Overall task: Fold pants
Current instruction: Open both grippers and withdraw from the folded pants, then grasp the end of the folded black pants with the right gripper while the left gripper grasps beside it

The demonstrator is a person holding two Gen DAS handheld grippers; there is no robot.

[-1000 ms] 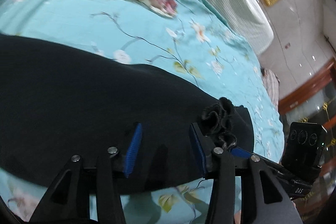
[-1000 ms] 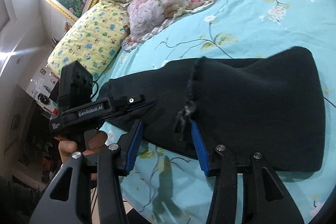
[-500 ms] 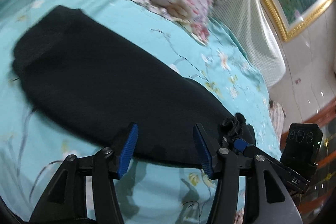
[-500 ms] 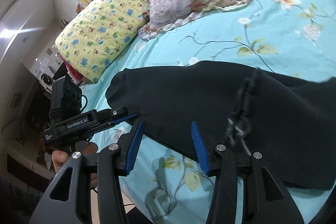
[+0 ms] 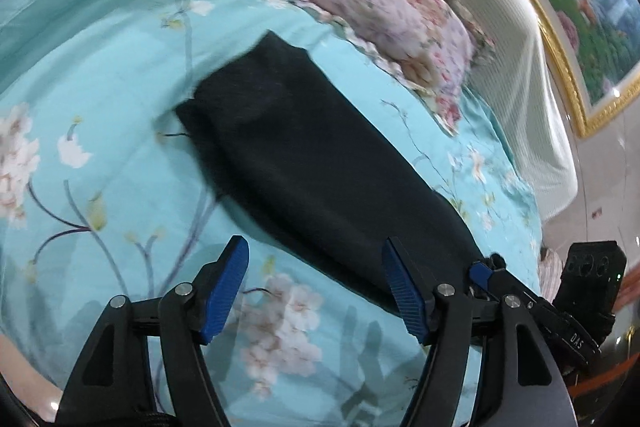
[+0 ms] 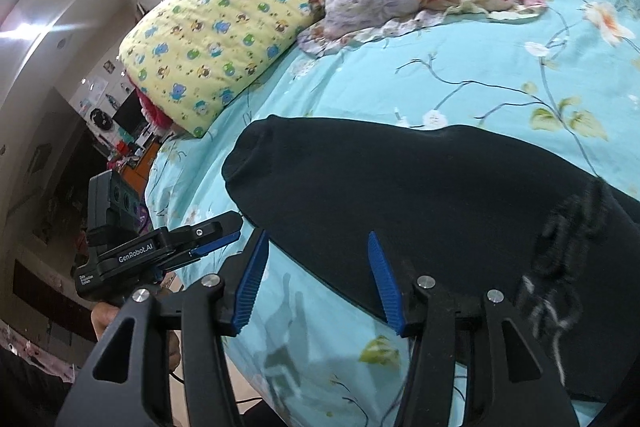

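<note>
The black pants (image 5: 320, 163) are lying flat on the bed (image 5: 100, 75), stretching toward 11 o'clock, readied for another fold. The left claw (image 5: 316, 287), just opening, and the right claw (image 6: 316, 283) are being held released, empty.

Home bedroom (bed (image 5: 120, 75), pillows (image 6: 216, 27))

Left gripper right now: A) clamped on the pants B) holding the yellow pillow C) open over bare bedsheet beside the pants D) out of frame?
C: the left gripper has its blue fingers spread over the floral bedsheet, with the black pants lying just beyond them, ungripped.
</note>
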